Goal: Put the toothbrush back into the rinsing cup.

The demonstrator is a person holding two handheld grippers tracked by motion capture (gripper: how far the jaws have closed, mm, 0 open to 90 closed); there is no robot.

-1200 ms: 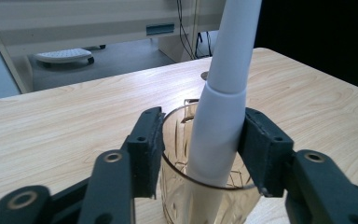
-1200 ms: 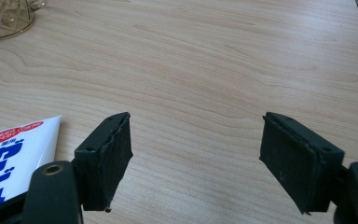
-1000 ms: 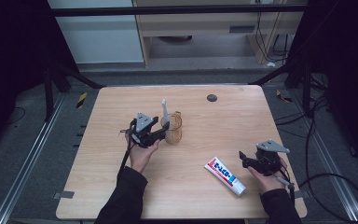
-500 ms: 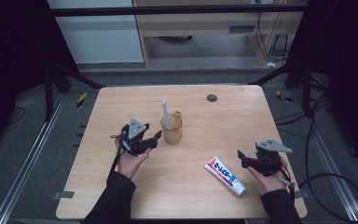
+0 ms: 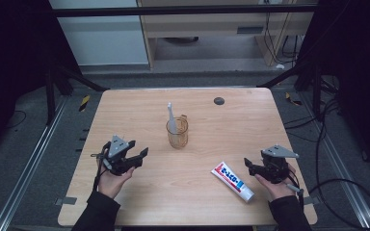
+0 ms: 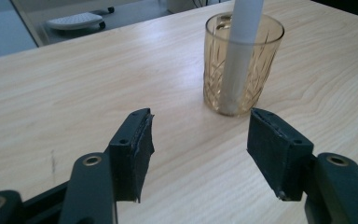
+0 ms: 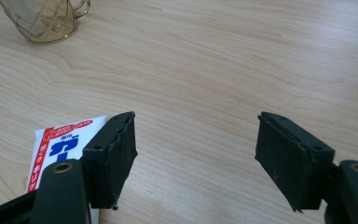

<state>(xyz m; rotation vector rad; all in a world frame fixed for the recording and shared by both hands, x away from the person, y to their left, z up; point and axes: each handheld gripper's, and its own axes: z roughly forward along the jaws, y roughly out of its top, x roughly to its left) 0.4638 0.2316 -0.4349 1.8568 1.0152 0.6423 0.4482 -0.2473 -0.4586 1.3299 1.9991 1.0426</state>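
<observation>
**Reaching for the toothpaste: the right tool is the near one**

Starting from the near edge of the worktop (image 5: 139,207), two hands come in, each with a tool. The right tool (image 5: 248,167) rests low at the right side, and its jaws stand apart with nothing between them; they have just been closing a little, but only bare wood lies between the pads. The toothpaste tube (image 5: 232,181) lies flat just beside this tool, on its left. In the right gripper view, the flat end of the tube (image 7: 58,144) shows beside the left-hand jaw, outside the gap and not inside it.

The long axis of the tube runs on a diagonal: the flat end points up and left toward the middle of the worktop, and the cap end points down and right toward the near edge. I judge that the right tool must shift to its left and meet the tube across this axis, not along it.

The left tool (image 5: 140,153) is at the left side, well apart from the tube. Its jaws have just been opening and they hold nothing.

Farther in, near the middle, the amber glass (image 5: 177,133) stands upright with a white toothbrush (image 5: 171,117) leaning in it. The left tool looks toward this glass (image 6: 242,60) but does not touch it.

At the far side, a small dark round mark (image 5: 218,100) sits on the worktop.
</observation>
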